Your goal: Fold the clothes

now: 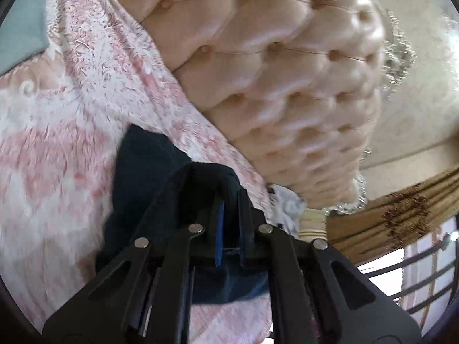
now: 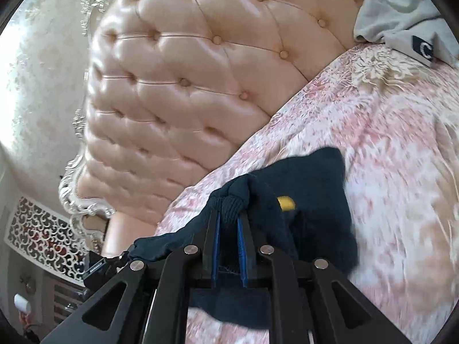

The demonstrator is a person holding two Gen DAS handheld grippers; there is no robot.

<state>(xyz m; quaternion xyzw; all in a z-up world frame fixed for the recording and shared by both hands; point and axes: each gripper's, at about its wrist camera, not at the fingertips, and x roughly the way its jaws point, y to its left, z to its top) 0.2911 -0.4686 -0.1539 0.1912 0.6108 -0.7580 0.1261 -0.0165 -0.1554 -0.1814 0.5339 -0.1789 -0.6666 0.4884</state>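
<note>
A dark navy garment (image 1: 143, 177) hangs above the pink floral bedspread (image 1: 57, 132). My left gripper (image 1: 228, 200) is shut on a fold of its cloth, which drapes over the fingertips and hides them. In the right wrist view the same navy garment (image 2: 315, 200) shows a small yellow patch (image 2: 286, 203) and a ribbed edge. My right gripper (image 2: 229, 215) is shut on that ribbed edge, with cloth bunched between the blue-lined fingers. The other gripper (image 2: 97, 266) shows at the lower left, with a stretch of garment taut between the two.
A tufted peach headboard (image 2: 186, 86) with a silver carved frame (image 2: 74, 197) rises behind the bed. A grey garment (image 2: 401, 14) with a dark label lies by the headboard. A teal cloth (image 1: 23, 28) lies on the bedspread. Gold curtains (image 1: 387, 220) and a barred window (image 1: 424, 281) are off to one side.
</note>
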